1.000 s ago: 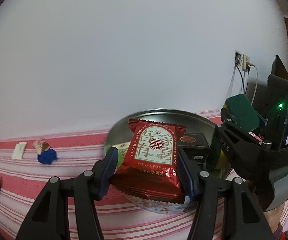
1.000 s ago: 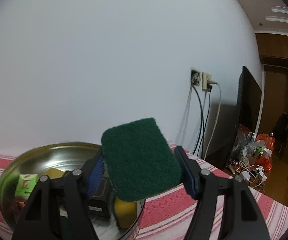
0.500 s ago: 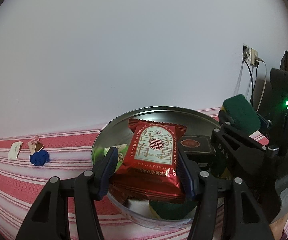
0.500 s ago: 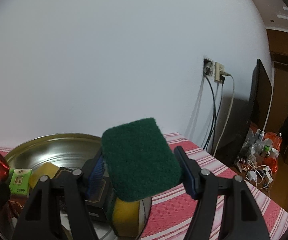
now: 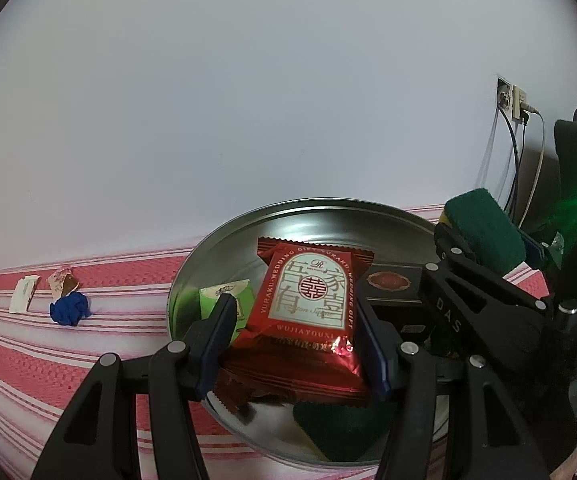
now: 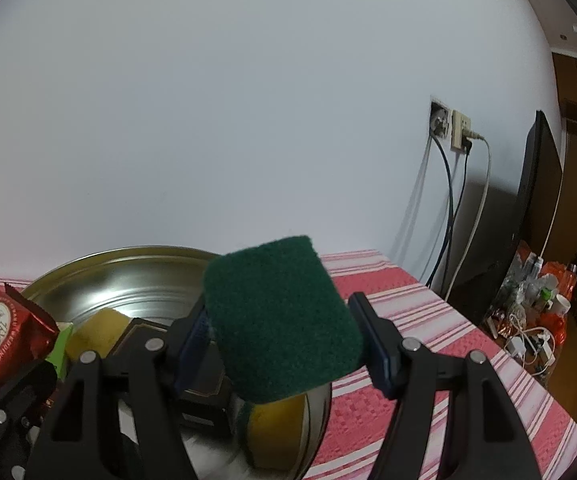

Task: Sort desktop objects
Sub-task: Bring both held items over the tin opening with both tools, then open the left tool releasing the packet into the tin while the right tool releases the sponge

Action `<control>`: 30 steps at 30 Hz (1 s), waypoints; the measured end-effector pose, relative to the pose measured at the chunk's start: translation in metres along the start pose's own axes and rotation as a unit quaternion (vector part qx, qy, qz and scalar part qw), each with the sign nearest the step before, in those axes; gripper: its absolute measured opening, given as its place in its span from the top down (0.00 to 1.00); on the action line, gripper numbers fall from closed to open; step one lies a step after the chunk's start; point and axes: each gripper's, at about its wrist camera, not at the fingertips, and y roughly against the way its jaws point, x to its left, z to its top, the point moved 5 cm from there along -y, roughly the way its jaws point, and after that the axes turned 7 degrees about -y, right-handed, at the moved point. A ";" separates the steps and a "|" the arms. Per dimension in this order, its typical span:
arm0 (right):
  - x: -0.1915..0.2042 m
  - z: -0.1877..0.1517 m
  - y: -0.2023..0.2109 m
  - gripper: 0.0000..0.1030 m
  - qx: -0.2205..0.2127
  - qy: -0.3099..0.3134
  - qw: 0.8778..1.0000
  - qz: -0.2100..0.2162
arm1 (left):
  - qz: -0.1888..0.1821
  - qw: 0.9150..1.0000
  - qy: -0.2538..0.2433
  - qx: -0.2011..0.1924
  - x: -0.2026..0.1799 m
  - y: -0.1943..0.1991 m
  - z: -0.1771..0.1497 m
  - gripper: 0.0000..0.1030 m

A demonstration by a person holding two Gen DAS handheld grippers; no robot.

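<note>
Where gripped, red packet (image 5: 308, 312) lengthwise upright.

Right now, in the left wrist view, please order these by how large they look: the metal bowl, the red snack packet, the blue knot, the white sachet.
1. metal bowl
2. red snack packet, nearer the camera
3. blue knot and white sachet: too alike to rank

The place looked like a home living room: a bench under a red-and-white striped cloth (image 6: 428, 312) stood against a plain white wall with sockets and cables (image 6: 454, 130), beside a dark television (image 6: 538, 184) and cluttered bottles and mugs (image 6: 544, 296).
</note>
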 end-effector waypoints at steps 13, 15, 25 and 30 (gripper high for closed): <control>0.002 -0.002 -0.006 0.34 0.014 -0.004 1.000 0.004 | 0.004 1.000 0.006 0.011 0.003 -0.011 -0.005 0.41; 0.003 -0.004 -0.011 0.32 0.026 -0.002 1.000 0.005 | 0.005 1.000 0.012 0.021 0.005 -0.015 -0.007 0.41; -0.012 0.003 -0.002 0.07 0.003 -0.056 0.998 0.018 | 0.023 1.000 0.012 0.007 0.014 -0.001 -0.002 0.15; -0.018 0.013 0.020 0.01 -0.060 -0.087 0.994 0.023 | 0.078 0.995 -0.023 -0.059 0.021 0.031 -0.003 0.12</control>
